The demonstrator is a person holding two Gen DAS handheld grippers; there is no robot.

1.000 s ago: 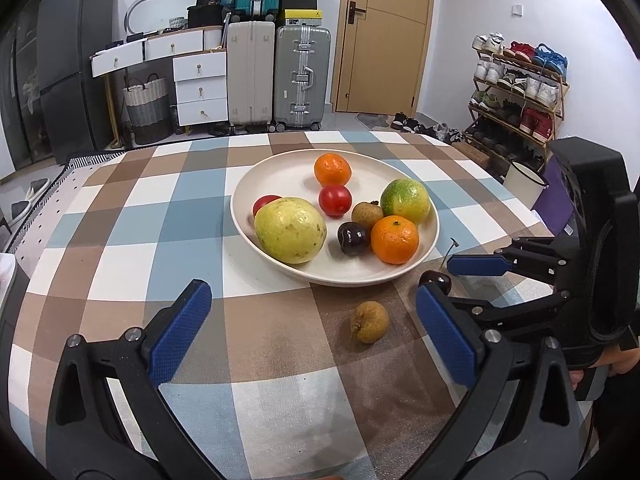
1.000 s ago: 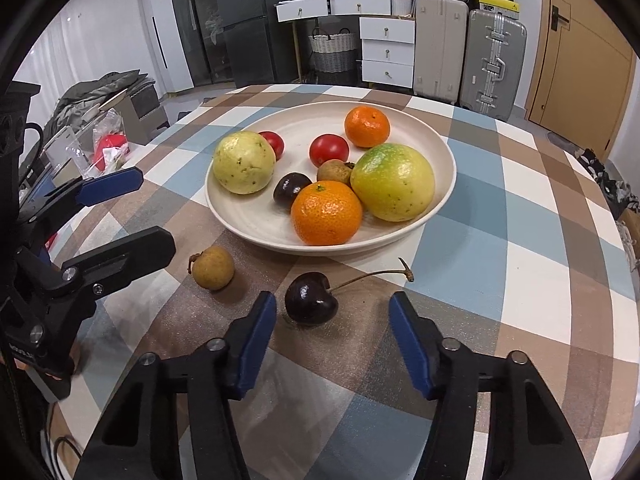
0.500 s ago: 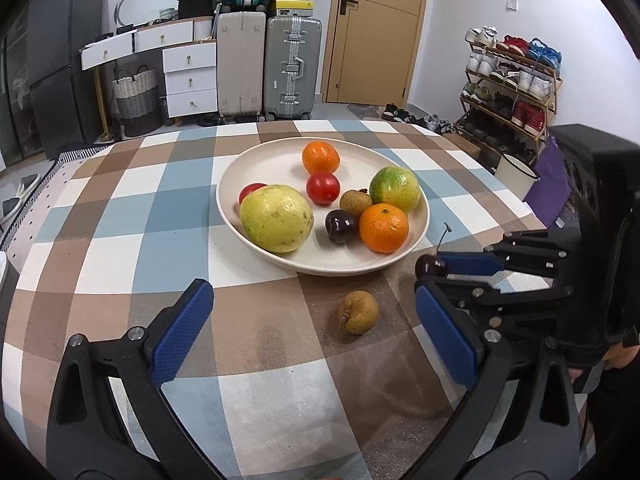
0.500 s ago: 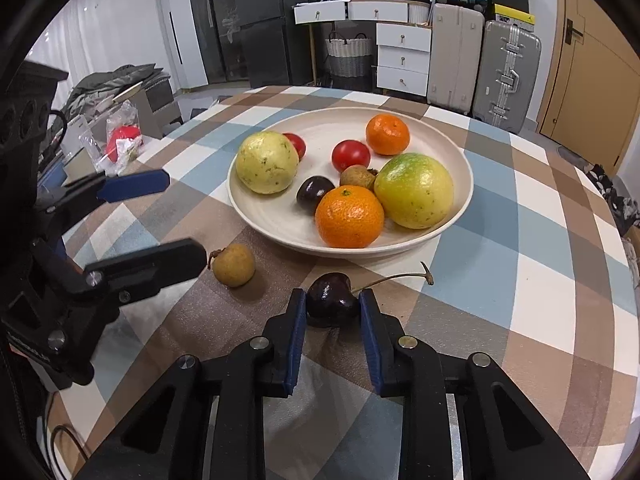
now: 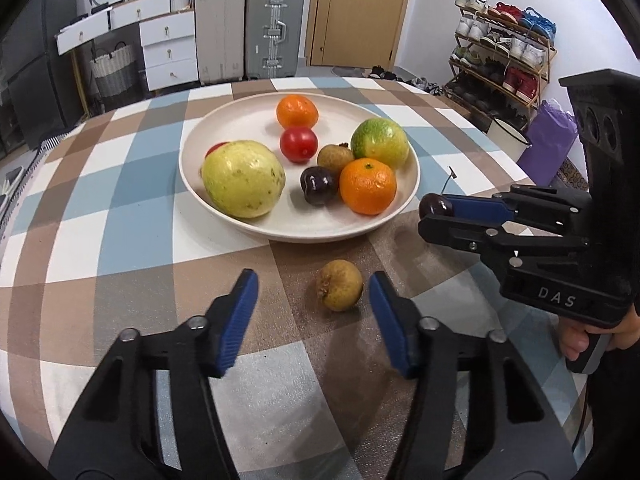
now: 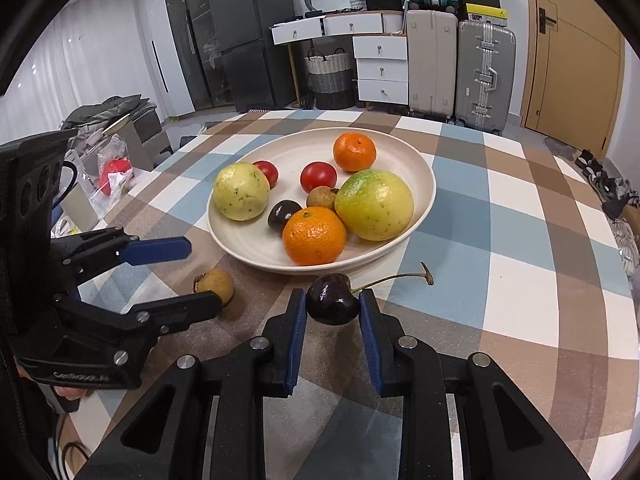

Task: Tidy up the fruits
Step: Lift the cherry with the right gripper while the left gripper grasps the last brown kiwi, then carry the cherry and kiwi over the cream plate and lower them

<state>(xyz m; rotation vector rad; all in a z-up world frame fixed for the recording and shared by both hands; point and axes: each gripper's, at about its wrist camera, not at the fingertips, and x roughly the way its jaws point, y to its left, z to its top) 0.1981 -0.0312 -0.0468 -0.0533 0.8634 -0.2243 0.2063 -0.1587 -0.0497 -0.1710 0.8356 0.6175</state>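
A cream plate on the checked tablecloth holds two oranges, two green-yellow guavas, tomatoes, a dark cherry and a longan. My right gripper is shut on a dark cherry with a long stem, lifted just off the cloth by the plate's near rim; it also shows in the left wrist view. A brown longan lies on the cloth in front of the plate. My left gripper is open, its fingers either side of the longan, not touching it.
The round table drops away on all sides. Behind it stand suitcases, white drawers, a door and a shoe rack. A dark fridge and clutter on the floor lie to the left.
My right gripper closed on the cherry and lifted it slightly. My left gripper moved forward and narrowed around the longan.
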